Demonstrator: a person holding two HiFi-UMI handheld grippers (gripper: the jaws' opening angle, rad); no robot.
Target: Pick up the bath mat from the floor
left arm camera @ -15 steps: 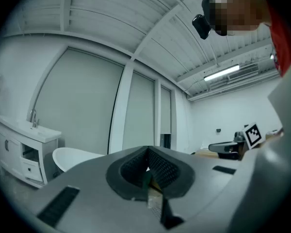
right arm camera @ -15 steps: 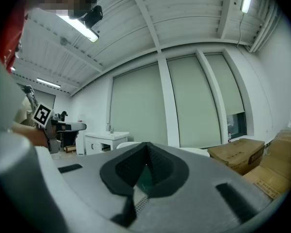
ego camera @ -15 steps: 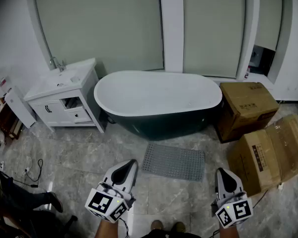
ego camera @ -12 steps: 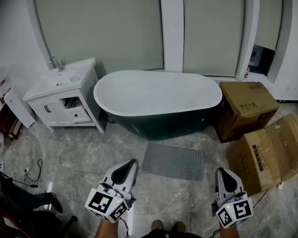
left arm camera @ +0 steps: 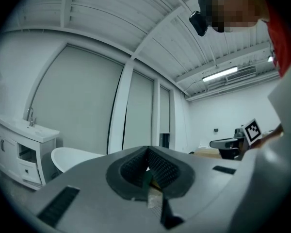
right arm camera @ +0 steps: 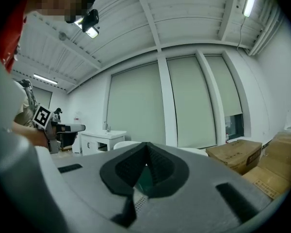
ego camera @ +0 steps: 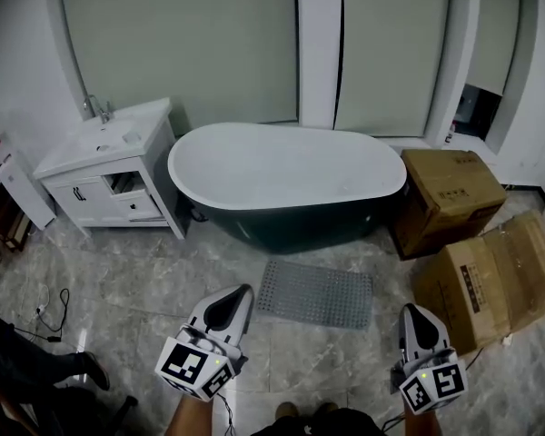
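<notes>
Bath mat [ego camera: 315, 294], grey, rectangular, seemingly studded, flat on marbled floor [ego camera: 145, 289]; left gripper [ego camera: 240, 291] and right gripper [ego camera: 411, 310] pressed together.

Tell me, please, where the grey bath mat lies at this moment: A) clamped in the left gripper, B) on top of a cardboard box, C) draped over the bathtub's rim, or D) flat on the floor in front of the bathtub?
D: the bath mat lies flat on the tiled floor in front of the bathtub, ahead of the left gripper and the right gripper, both shut and holding nothing.
</notes>
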